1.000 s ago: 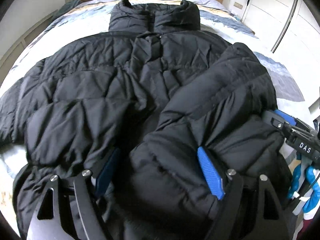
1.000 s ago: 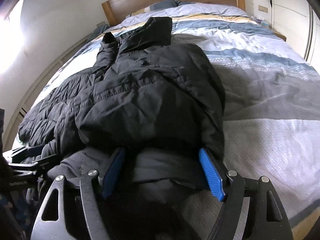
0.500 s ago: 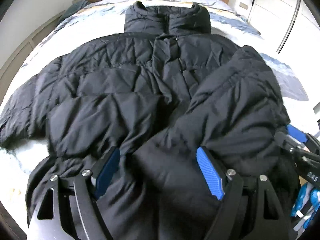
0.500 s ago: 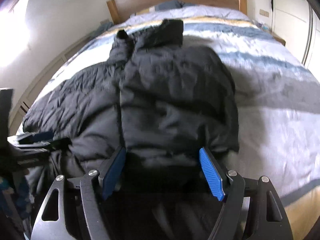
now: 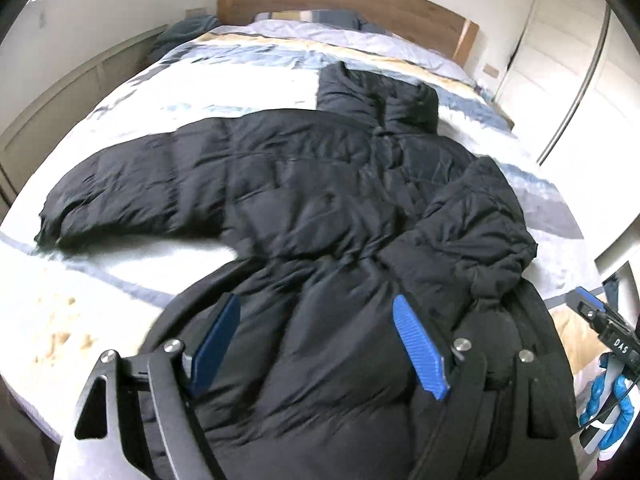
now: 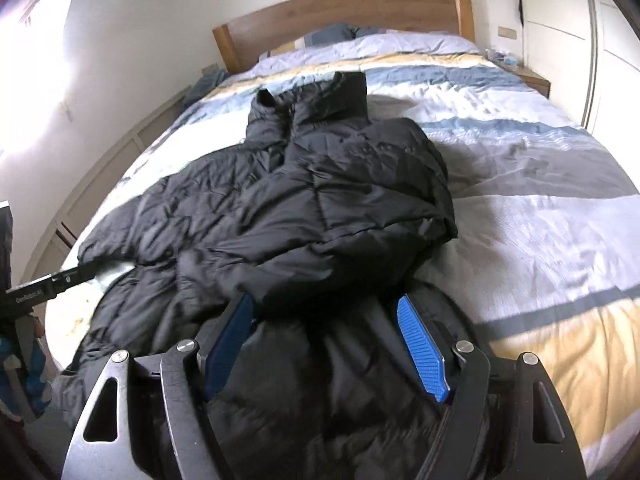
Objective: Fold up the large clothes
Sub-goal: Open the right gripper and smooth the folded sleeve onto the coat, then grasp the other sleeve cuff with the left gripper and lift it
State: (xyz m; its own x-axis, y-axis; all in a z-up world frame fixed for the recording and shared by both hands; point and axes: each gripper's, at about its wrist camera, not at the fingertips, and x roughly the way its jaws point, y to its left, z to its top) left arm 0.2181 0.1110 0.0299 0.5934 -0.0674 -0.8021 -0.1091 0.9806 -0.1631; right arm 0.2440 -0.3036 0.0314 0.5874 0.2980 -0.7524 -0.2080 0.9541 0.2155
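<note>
- Both hand-held grippers have been lifted and drawn back since the earlier frames, so more of the bed is seen beyond them.
- One black puffer jacket is spread ahead, its hem bunched between the jaws.
- Left hand-held gripper and right hand-held gripper, two counted, are clamped wide on the padded hem; a bottom fold is judged under way.
</note>
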